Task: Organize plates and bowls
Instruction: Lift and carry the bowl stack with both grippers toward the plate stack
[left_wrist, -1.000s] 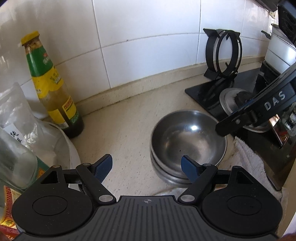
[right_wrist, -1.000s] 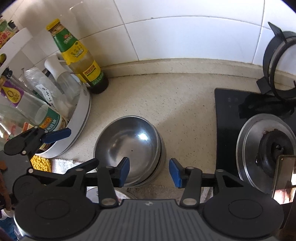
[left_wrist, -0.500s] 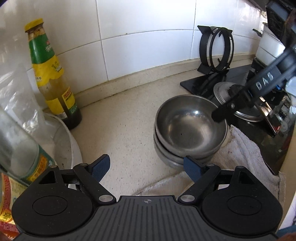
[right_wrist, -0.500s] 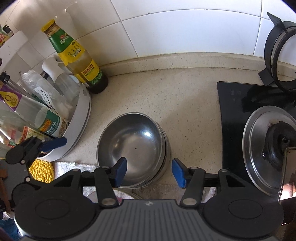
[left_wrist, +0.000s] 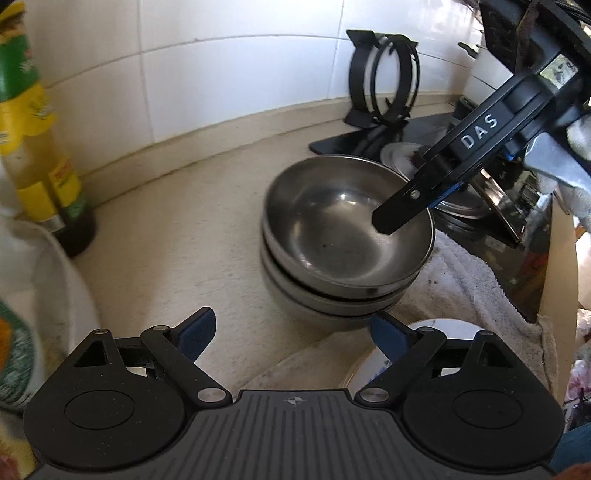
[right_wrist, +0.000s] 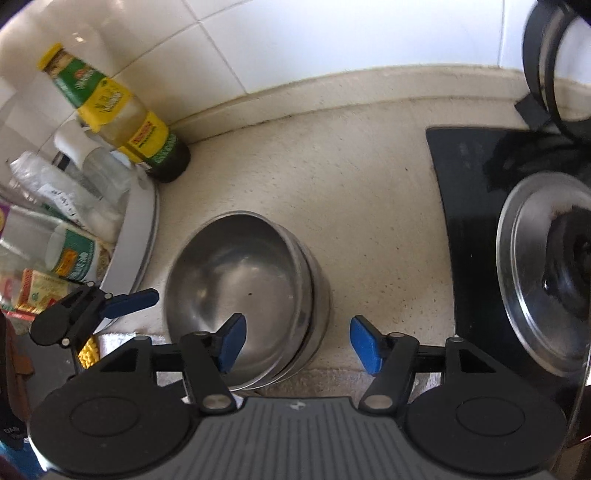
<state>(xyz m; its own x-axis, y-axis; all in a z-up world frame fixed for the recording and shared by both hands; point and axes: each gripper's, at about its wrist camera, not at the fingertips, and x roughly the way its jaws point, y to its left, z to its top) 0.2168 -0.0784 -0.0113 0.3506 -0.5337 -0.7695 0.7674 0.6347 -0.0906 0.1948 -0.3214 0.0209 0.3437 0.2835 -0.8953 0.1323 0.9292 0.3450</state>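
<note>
A stack of steel bowls (left_wrist: 343, 236) stands on the beige counter; it also shows in the right wrist view (right_wrist: 243, 284). My right gripper (right_wrist: 297, 345) is open, its left pad over the bowl's inside and its right pad outside the rim. In the left wrist view one right finger (left_wrist: 402, 212) reaches into the top bowl. My left gripper (left_wrist: 291, 336) is open and empty, low in front of the stack. A white plate with blue pattern (left_wrist: 369, 365) lies on a towel under its right finger.
A sauce bottle (right_wrist: 122, 118) stands at the tiled wall. A white tray of bottles (right_wrist: 136, 236) is on the left. A black stove with a steel lid (right_wrist: 546, 288) and a pan support ring (left_wrist: 388, 88) are on the right. A white towel (left_wrist: 465, 280) lies by the bowls.
The left gripper has drawn back and lower, so the plate now shows. The right gripper has come down, with one pad now inside the top bowl.
</note>
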